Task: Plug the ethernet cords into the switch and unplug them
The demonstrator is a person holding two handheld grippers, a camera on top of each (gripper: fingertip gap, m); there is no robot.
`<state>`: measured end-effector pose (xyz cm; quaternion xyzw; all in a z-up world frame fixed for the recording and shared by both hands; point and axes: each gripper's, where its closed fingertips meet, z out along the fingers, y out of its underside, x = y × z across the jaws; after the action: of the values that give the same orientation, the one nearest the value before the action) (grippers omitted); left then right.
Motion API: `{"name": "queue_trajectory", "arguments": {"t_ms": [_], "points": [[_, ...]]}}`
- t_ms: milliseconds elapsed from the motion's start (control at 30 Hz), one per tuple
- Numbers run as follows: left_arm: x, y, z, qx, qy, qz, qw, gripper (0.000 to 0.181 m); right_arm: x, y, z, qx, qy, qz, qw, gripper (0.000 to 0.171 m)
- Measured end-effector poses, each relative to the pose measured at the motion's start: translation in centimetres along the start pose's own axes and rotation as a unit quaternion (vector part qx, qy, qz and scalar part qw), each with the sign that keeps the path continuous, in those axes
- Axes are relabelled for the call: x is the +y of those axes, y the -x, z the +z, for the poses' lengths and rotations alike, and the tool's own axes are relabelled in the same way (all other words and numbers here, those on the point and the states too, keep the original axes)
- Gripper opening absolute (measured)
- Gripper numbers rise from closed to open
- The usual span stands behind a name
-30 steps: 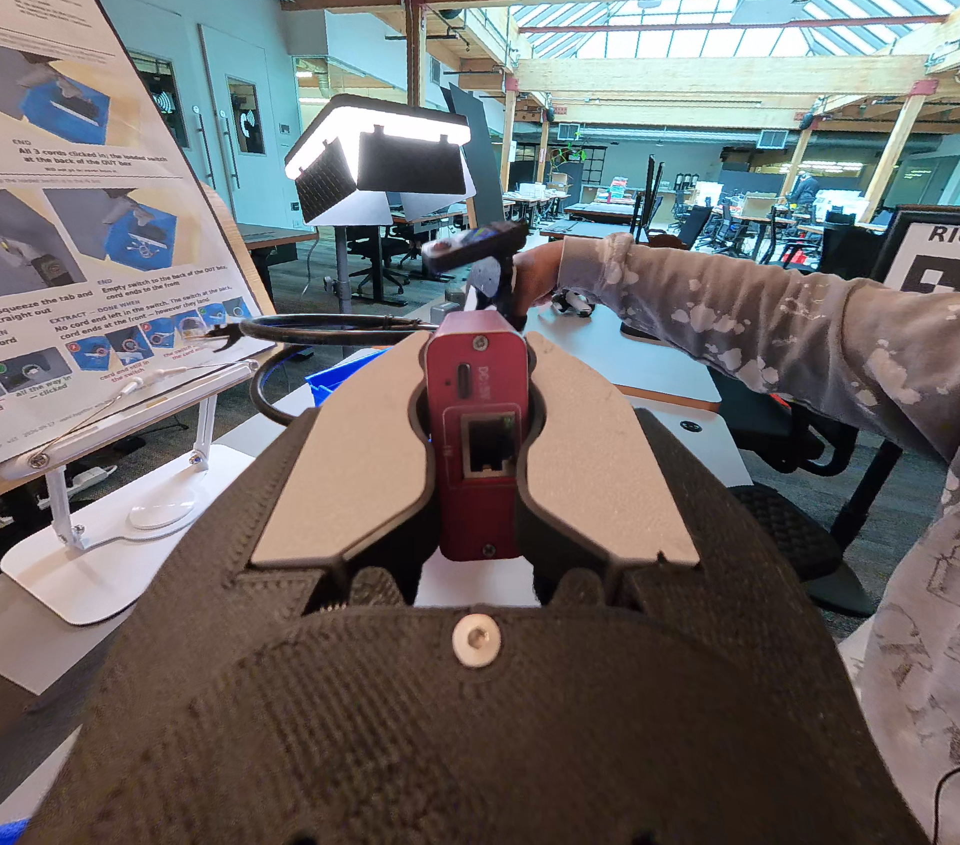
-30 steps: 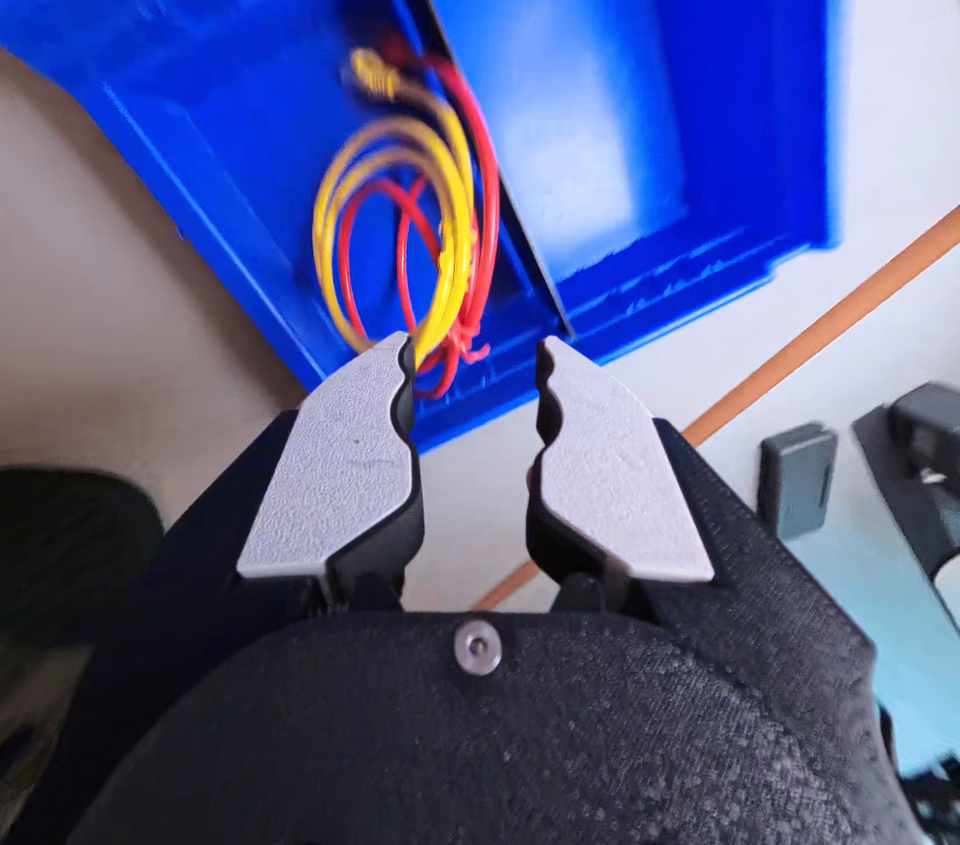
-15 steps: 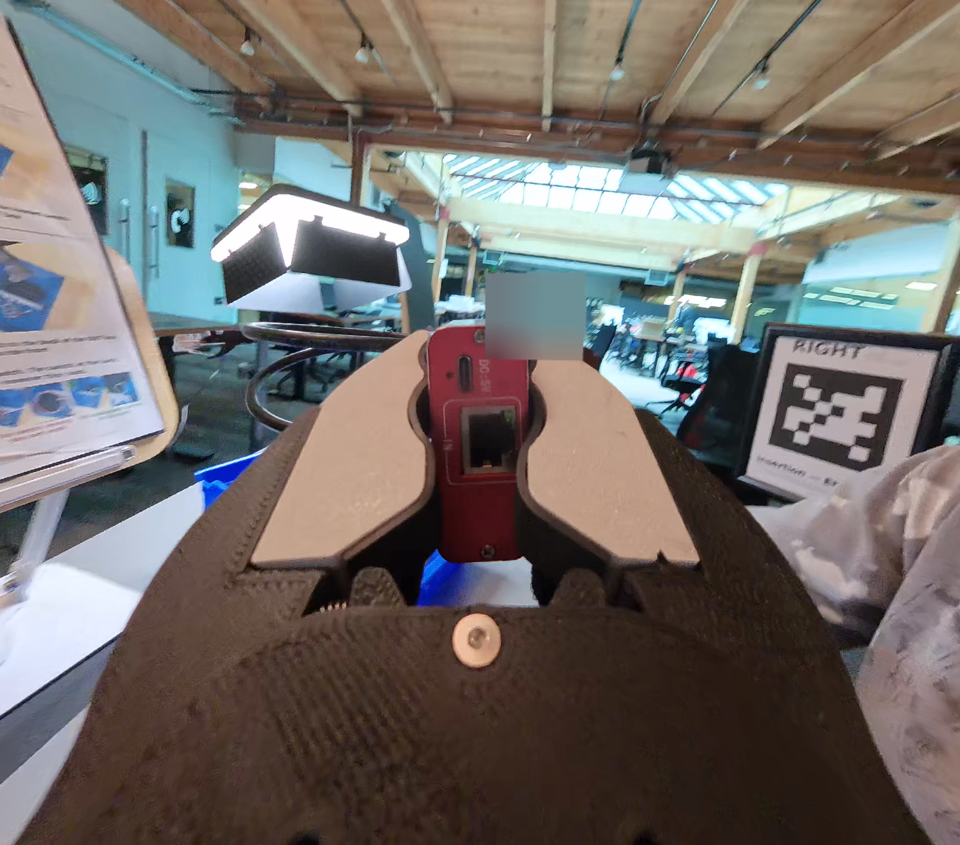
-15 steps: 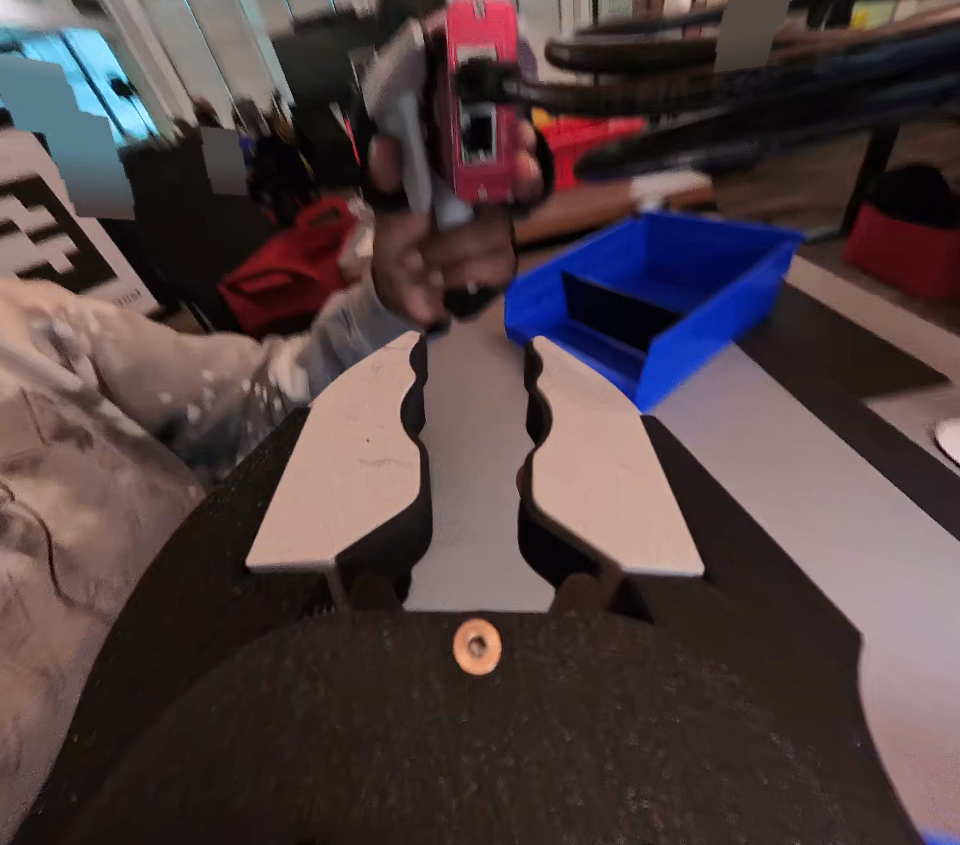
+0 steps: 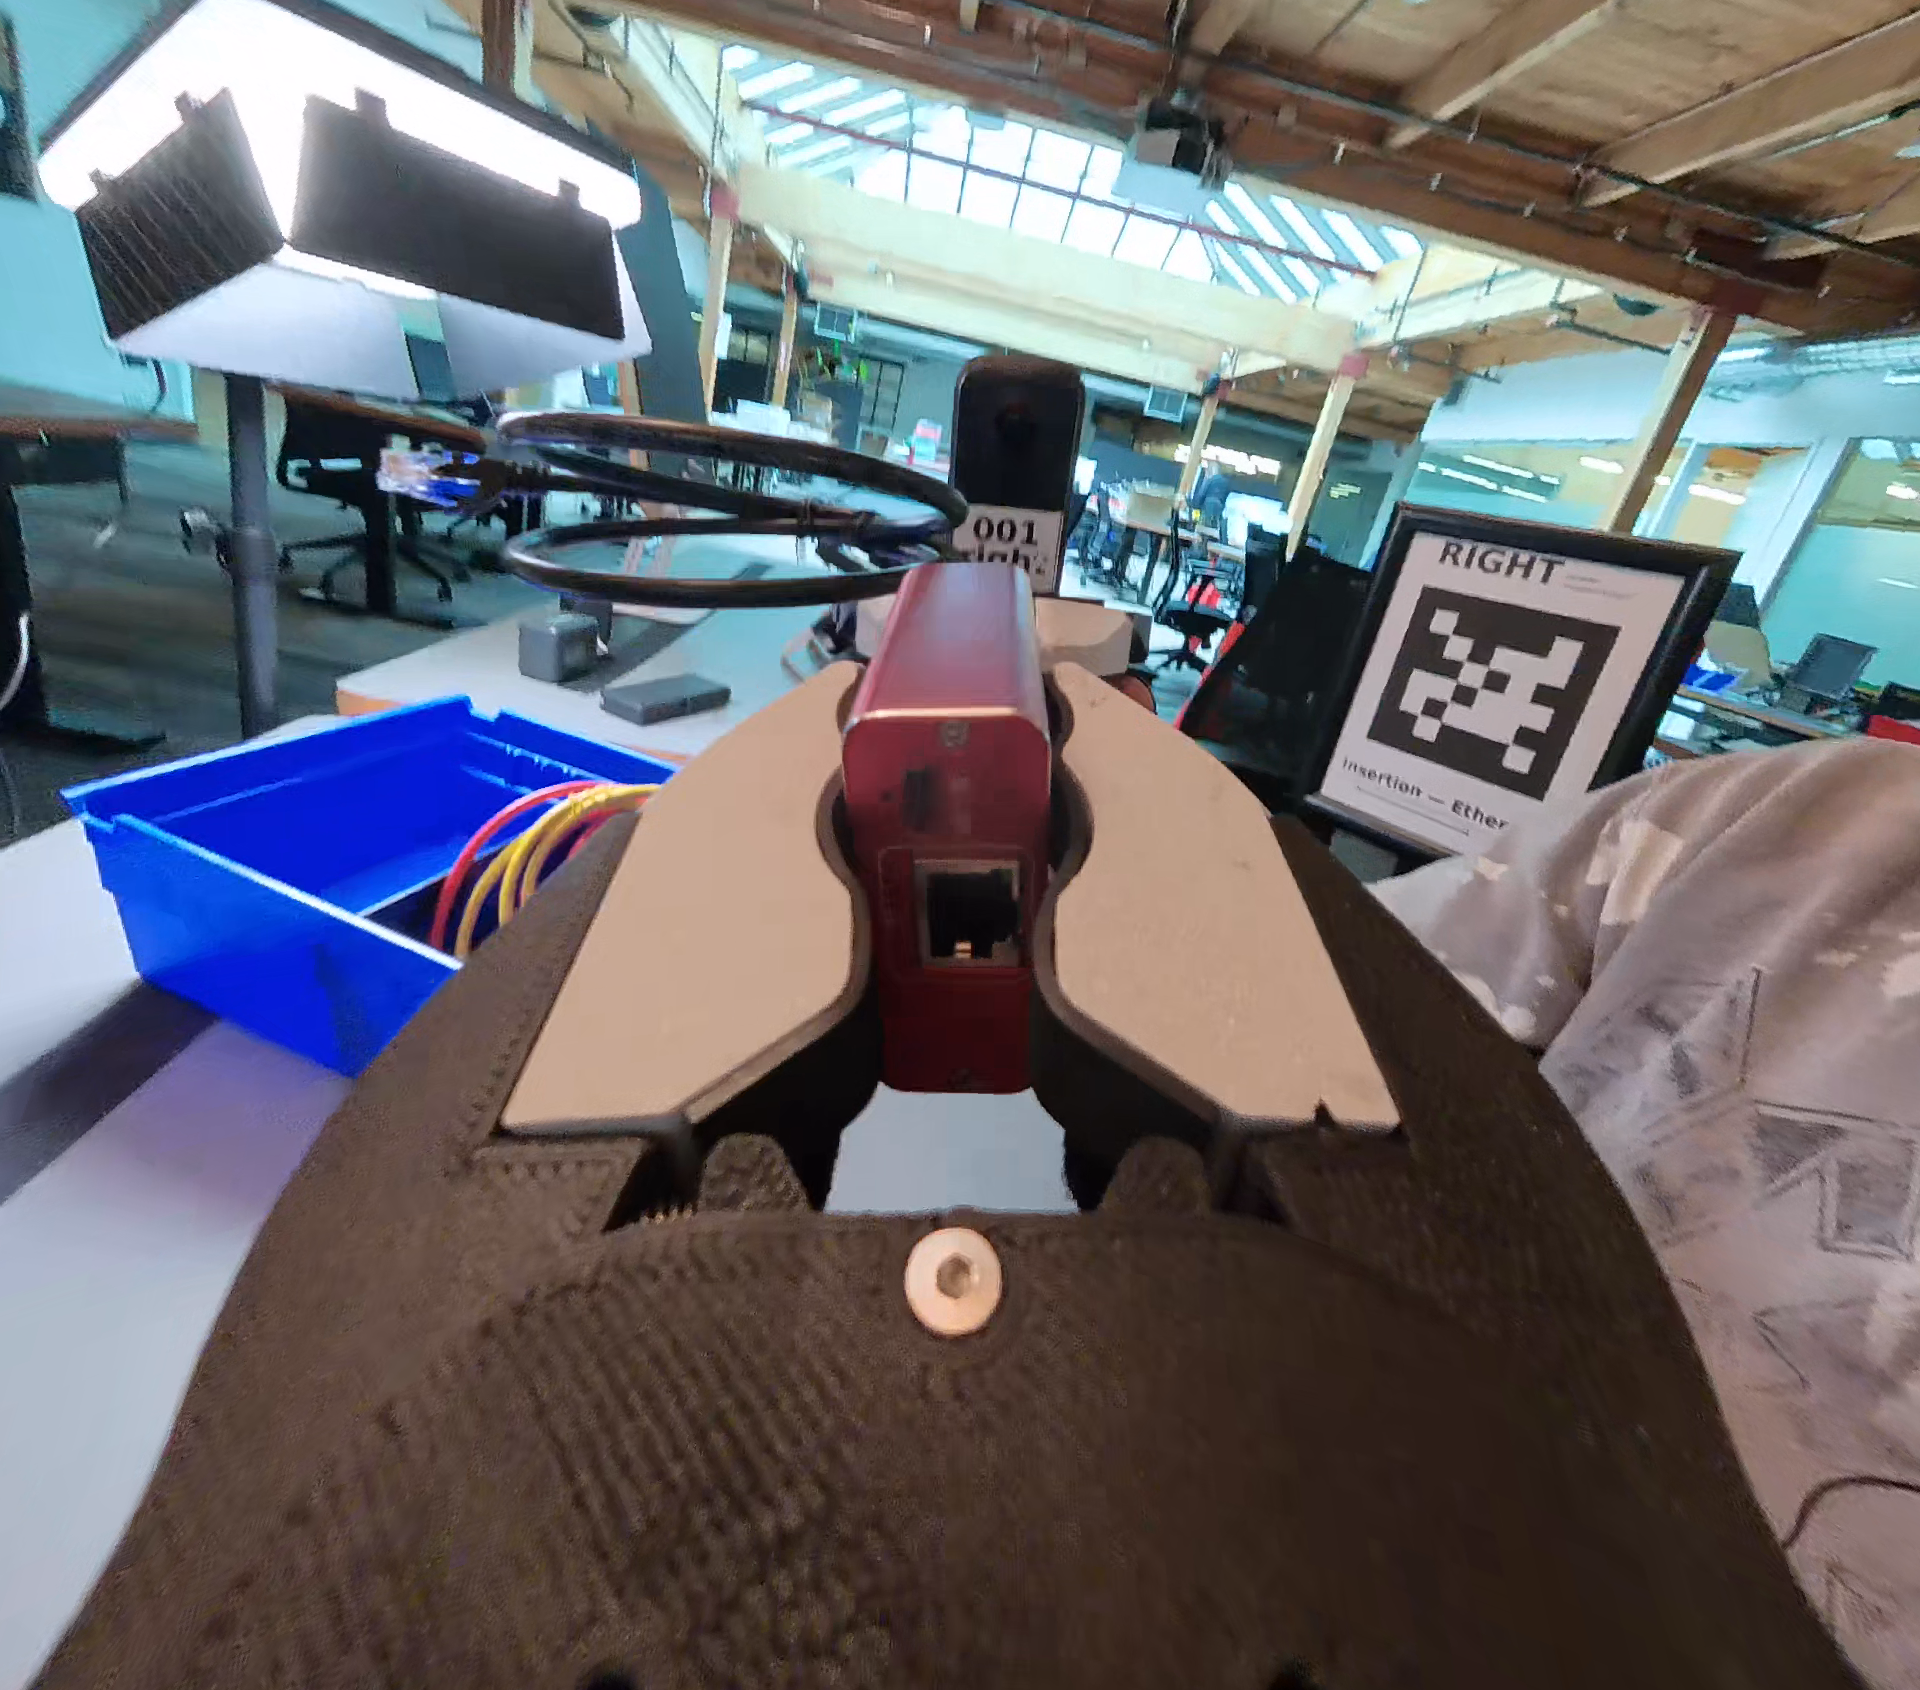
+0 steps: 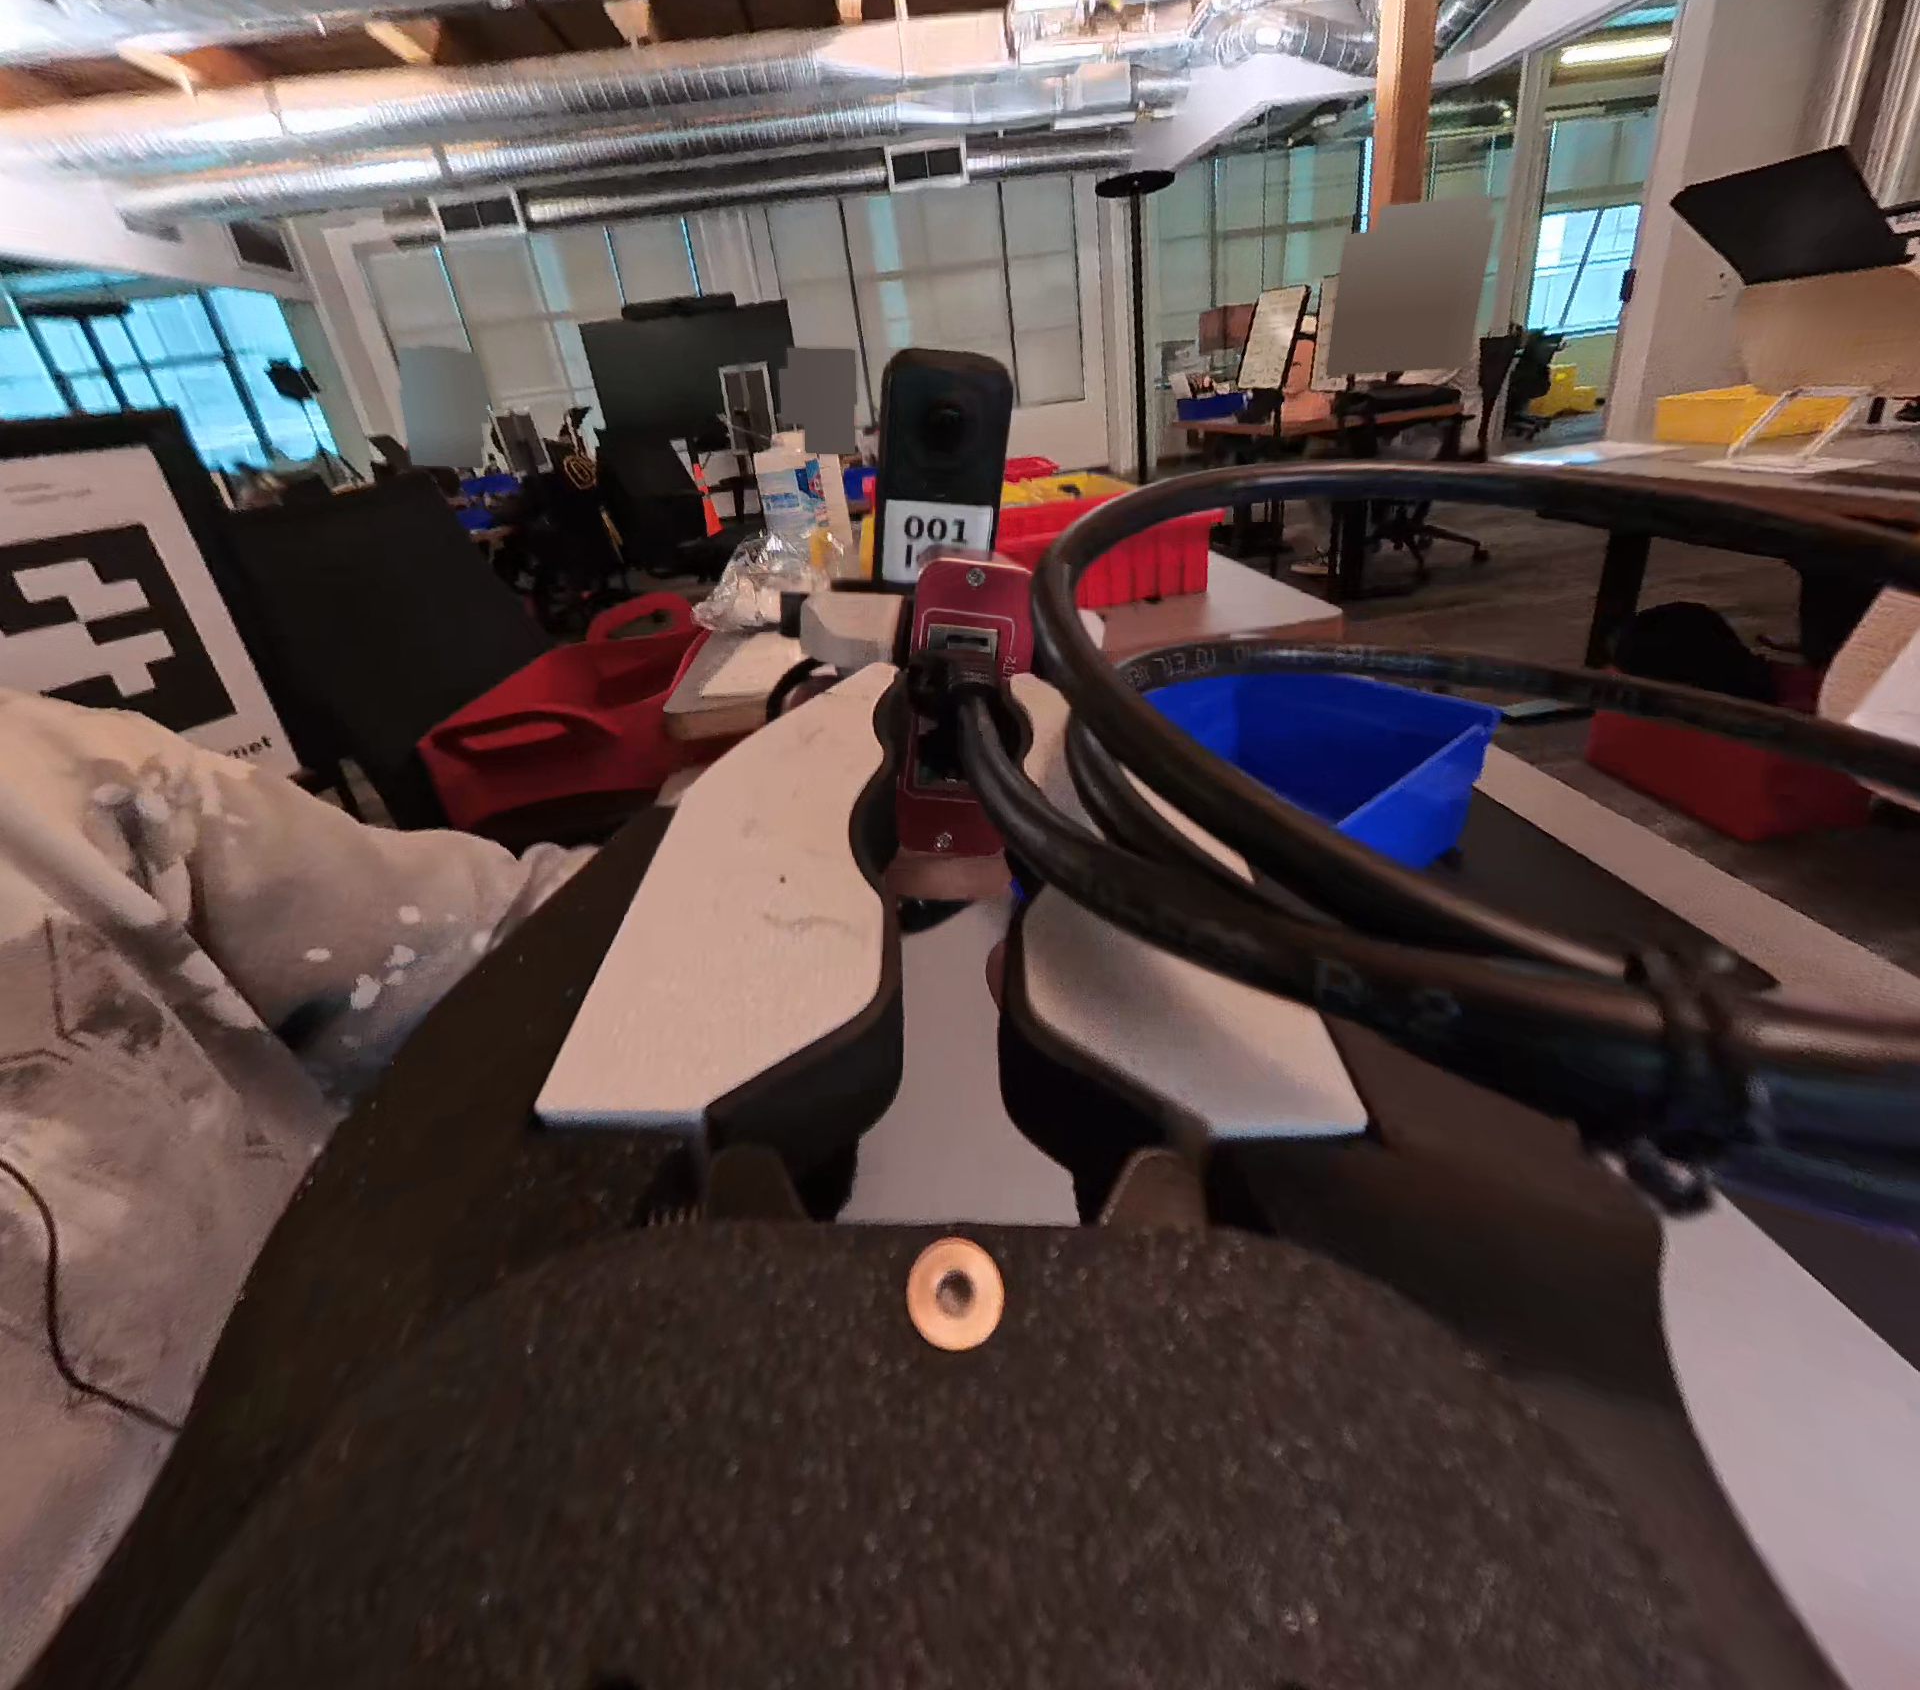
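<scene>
Right wrist view: black cord [image 6: 1299, 892] coils before blue bin [image 6: 1340, 747].

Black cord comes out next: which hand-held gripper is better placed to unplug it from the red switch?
Right. The right hand-held gripper has its fingertips flanking the black cord at its plug in the red switch; the left hand-held gripper is holding it.

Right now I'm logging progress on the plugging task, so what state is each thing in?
Left gripper: jaws shut on the red metal switch.
Red metal switch: held off the table; near port empty.
Black coiled ethernet cord: one end plugged into the switch, other end free.
Right gripper: jaws open around the cord's plug.
Blue plastic bin: holds red and yellow cords.
</scene>
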<state>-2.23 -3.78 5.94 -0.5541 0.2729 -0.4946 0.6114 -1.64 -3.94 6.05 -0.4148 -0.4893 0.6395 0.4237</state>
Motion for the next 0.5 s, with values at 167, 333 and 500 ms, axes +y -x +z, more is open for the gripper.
{"name": "queue_trajectory", "arguments": {"t_ms": [167, 333, 500], "points": [[1.9, -0.4, 0.2, -0.003, 0.080, 0.042, 0.996, 0.030, 1.0, 0.6, -0.6, -0.028, 0.035, -0.015, 0.999, 0.014], [2.0, -0.9, 0.4, -0.013, 0.098, 0.065, 0.993, 0.030, 0.9, 1.1, -1.0, -0.036, 0.031, -0.051, 0.998, 0.016], [2.4, -1.3, 0.5, -0.011, 0.116, 0.071, 0.991, 0.030, 1.1, 1.4, -1.2, -0.036, 0.040, -0.083, 0.995, 0.017]]}}
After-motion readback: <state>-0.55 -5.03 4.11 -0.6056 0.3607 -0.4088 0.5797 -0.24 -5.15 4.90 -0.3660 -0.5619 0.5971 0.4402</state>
